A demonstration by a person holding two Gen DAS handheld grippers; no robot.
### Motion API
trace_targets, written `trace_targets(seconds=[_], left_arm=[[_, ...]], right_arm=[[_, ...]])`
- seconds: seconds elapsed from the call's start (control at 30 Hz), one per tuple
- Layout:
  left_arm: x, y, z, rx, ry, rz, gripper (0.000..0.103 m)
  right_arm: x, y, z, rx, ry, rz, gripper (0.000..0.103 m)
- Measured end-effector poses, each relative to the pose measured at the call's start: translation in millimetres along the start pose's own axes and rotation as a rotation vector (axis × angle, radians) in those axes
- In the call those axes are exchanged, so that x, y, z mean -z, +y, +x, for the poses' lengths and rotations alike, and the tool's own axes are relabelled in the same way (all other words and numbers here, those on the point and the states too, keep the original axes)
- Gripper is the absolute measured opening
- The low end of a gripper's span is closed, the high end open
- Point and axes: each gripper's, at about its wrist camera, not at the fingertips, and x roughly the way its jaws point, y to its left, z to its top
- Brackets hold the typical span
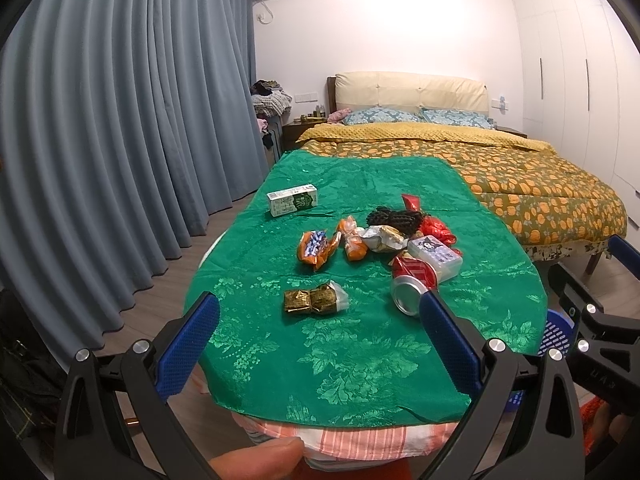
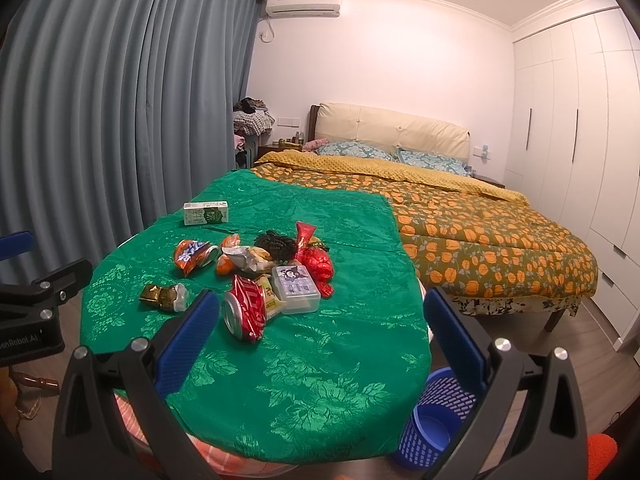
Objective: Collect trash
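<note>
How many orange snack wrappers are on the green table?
2. One orange wrapper with blue print lies left of the pile; another orange wrapper lies right beside it, against the crumpled trash. More could hide under the pile.

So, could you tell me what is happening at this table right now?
A person holds a pair of tongs in each hand over a table with a green cloth. Both the left tongs and the right tongs are open and hold nothing. The trash lies untouched on the cloth: a crushed red can, a milk carton, orange snack wrappers and a gold-wrapped packet. A blue bin stands on the floor by the table.
</note>
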Motion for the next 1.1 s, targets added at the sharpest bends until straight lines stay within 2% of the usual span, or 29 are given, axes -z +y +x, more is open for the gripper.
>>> trace_targets(seconds=[0.37, 0.53, 0.63, 0.8, 1.1], left_arm=[[-7, 7, 1, 0.041, -0.006, 0.022, 0.099], [3, 8, 24, 0.035, 0.058, 0.026, 0.099], [10, 15, 39, 0.05, 0.113, -0.007, 0.099], [22, 23, 64, 0.015, 0.135, -0.013, 0.099], [38, 30, 131, 0.098, 0.224, 0.002, 0.099]], right_arm=[[1, 1, 4, -0.007, -0.001, -0.006, 0.098], [9, 0, 13, -0.026, -0.005, -0.036, 0.098], [13, 2, 22, -0.038, 0.011, -0.04, 0.098], [22, 0, 37, -0.069, 0.049, -0.036, 0.098], [45, -1, 77, -0.157, 0.153, -0.001, 0.098]])
